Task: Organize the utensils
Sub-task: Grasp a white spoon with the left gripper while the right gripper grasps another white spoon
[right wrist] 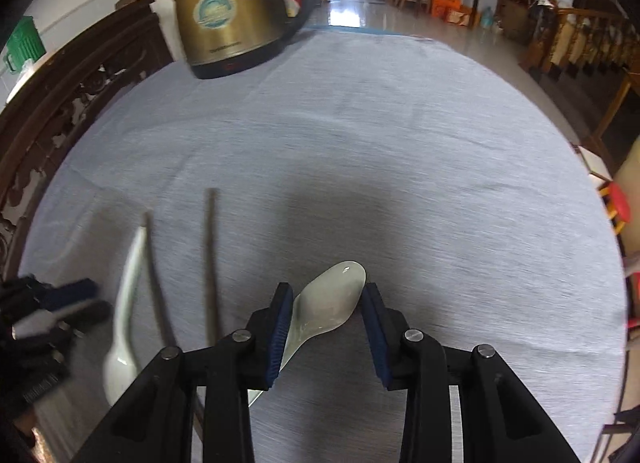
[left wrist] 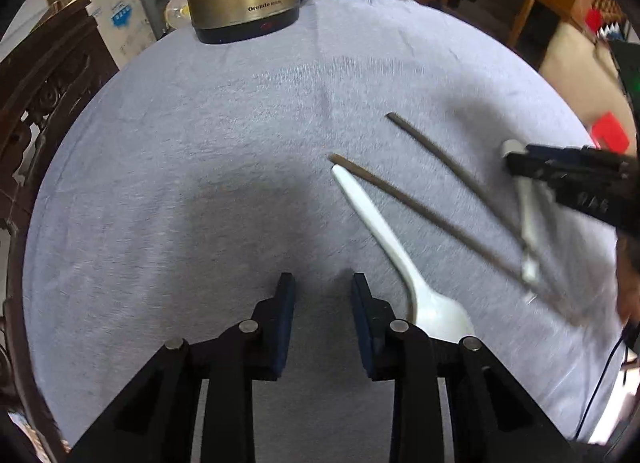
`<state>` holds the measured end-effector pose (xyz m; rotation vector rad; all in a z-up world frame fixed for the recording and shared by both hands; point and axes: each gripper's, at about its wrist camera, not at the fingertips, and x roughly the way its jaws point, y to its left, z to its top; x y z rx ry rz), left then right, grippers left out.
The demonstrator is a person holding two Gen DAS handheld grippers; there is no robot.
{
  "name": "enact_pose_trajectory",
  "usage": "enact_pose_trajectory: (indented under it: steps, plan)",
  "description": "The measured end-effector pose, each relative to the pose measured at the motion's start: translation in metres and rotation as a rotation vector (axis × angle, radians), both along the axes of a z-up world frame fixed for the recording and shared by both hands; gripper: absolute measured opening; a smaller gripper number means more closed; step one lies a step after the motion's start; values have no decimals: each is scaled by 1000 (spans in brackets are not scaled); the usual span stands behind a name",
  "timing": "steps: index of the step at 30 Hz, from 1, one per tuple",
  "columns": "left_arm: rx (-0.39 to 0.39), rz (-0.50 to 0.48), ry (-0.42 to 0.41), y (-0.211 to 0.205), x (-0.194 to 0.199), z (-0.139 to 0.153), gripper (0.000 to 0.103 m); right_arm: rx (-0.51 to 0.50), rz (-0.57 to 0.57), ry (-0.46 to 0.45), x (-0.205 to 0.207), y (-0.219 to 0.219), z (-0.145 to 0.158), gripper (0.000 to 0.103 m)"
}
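Left wrist view: the left tongs stand open and empty at lower centre over the table. A white spoon and two chopsticks lie right of centre.

Right wrist view: the right tongs are partly open; a second spoon sits between the pads, touching only the left one, grip unclear. A kettle stands upper left.

Your worktop carries a grey cloth; beyond it lie a glossy floor, wooden balusters and a carved chair.
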<state>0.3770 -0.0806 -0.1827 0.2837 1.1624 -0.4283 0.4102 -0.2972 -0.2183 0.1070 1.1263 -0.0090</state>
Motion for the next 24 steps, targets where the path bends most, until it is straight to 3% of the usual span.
enact_pose_trajectory:
  steps: [4,6,8,13,16,17,18,24]
  plan:
    - [-59,36,33,7,9,9,31,49,-1,29,-4,-21,0,39]
    - [-91,53,45,4,14,13,46,55,-31,35,-4,-28,1,39]
    - [-86,64,45,-6,18,13,53,67,-67,62,-1,-34,0,40]
    - [-64,79,45,-28,29,-1,53,35,-62,58,-2,-31,0,39]
    - [-52,71,2,-30,29,0,33,29,-54,41,-5,-28,1,35]
    - [-51,68,-4,-29,29,1,17,33,-54,37,-6,-29,2,34]
    - [-60,67,0,-27,28,2,10,40,-57,29,-9,-31,3,34]
    - [-134,118,-6,3,11,10,10,118,-110,-94,-35,-50,25,28]
